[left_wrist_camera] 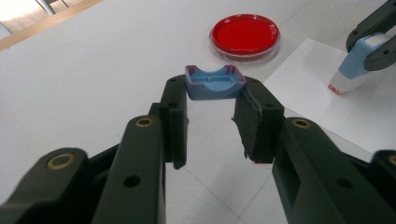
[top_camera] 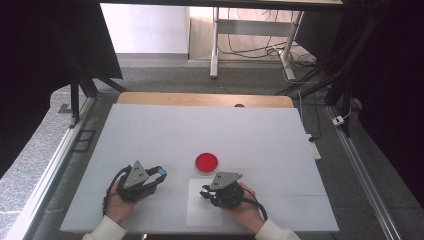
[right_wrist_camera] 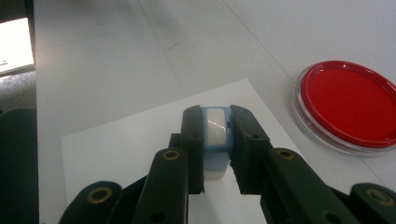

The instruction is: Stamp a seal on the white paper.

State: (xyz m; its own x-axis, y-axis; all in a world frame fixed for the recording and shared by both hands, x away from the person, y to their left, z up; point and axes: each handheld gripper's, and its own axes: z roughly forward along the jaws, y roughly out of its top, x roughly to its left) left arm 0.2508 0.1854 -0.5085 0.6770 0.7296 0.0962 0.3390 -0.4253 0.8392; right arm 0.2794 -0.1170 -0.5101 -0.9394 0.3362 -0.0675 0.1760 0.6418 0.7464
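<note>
My left gripper is shut on a small blue cap, which it holds by the ends just above the white table top. My right gripper is shut on a blue and white stamp. The stamp's red-stained end points down at a white sheet of paper. Whether that end touches the paper I cannot tell. A round dish with a red pad lies just beyond the paper, between the two grippers.
The white board covers a wooden table whose far edge shows behind it. A floor with cables and desk legs lies beyond. Metal rails run along both sides.
</note>
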